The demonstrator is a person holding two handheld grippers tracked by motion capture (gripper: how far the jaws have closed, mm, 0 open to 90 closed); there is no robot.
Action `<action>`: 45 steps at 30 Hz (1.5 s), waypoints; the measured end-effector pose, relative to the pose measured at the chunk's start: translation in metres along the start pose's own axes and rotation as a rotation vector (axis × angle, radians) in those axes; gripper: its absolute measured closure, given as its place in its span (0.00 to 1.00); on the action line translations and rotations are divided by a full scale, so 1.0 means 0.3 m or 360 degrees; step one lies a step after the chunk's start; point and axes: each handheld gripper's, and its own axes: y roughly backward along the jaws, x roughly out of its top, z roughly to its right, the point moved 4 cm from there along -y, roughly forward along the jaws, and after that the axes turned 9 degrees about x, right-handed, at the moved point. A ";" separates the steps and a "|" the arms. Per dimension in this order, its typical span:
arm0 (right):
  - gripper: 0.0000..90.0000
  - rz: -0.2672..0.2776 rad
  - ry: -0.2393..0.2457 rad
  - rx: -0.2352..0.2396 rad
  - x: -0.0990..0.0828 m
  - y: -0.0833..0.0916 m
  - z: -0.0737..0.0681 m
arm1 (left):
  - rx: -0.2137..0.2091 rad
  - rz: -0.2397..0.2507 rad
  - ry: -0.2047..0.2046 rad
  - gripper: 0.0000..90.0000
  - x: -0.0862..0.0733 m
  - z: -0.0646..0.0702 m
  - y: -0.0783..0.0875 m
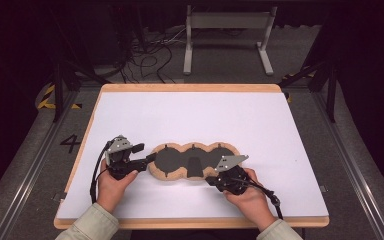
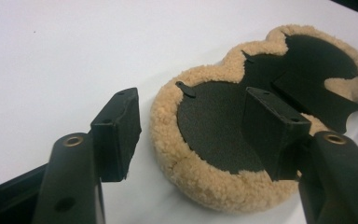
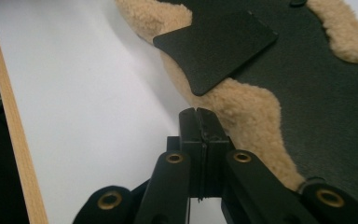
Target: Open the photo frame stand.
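Note:
A three-lobed pad (image 1: 172,160) with a tan fleece rim and black inner face lies on the white table top (image 1: 190,115), near the front. A black flap (image 1: 194,166) sits at its middle near edge, seen close in the right gripper view as the flap (image 3: 216,46). My left gripper (image 1: 144,153) is at the pad's left end, open. In the left gripper view its jaws (image 2: 196,121) straddle the left lobe (image 2: 205,126) without pressing it. My right gripper (image 1: 211,180) is at the pad's near right edge, shut. Its closed tips (image 3: 199,116) rest by the fleece with nothing between them.
The table's wooden edge (image 3: 14,121) runs close beside my right gripper. Behind the table stand a grey metal frame (image 1: 227,20) and loose cables (image 1: 150,55) on the floor. White table surface stretches beyond and to either side of the pad.

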 end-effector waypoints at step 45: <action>0.85 0.0277 0.0017 -0.0127 0.079 0.121 0.002 | -0.0042 -0.0094 -0.0072 0.41 -0.023 0.014 0.015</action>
